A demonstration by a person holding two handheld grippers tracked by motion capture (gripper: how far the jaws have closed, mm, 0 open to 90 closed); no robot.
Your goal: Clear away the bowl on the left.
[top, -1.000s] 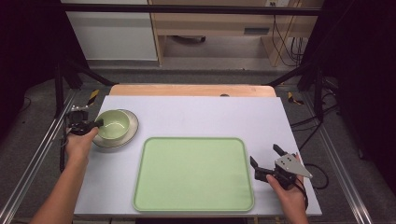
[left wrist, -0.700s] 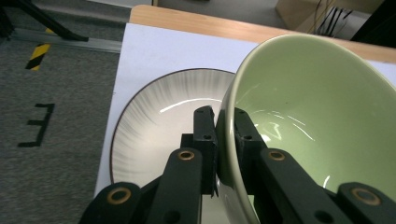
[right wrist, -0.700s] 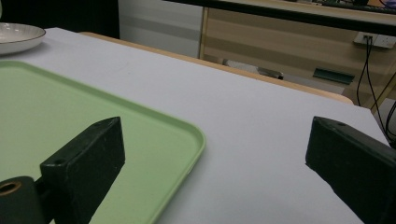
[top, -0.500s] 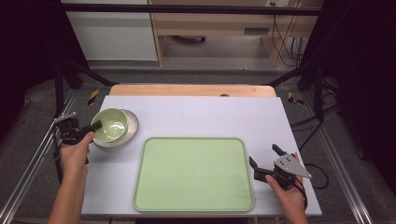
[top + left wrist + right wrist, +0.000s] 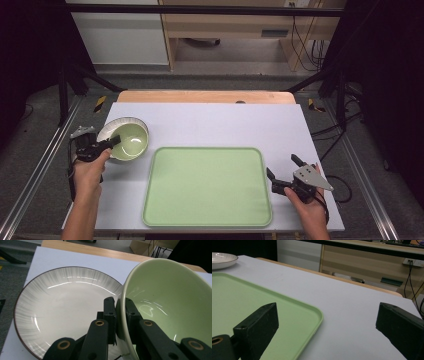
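Observation:
My left gripper (image 5: 116, 140) is shut on the near rim of a pale green bowl (image 5: 132, 141), one jaw inside and one outside. In the left gripper view the gripper (image 5: 120, 308) holds the bowl (image 5: 170, 297) tilted above a white plate with a dark rim (image 5: 62, 307). From above, the plate (image 5: 111, 129) peeks out to the left behind the bowl. A light green tray (image 5: 207, 185) lies at the table's front middle. My right gripper (image 5: 282, 166) rests open by the tray's right edge, and in its own view the gripper (image 5: 327, 312) has nothing between its jaws.
The white table top (image 5: 225, 122) has a wooden strip (image 5: 205, 96) along its far edge. In the right gripper view the tray's corner (image 5: 312, 312) lies near the left jaw, and the plate (image 5: 222, 260) sits far off at the left.
The left hand has drawn the bowl toward the tray and tipped it, uncovering the plate's left side. The right gripper has stayed put.

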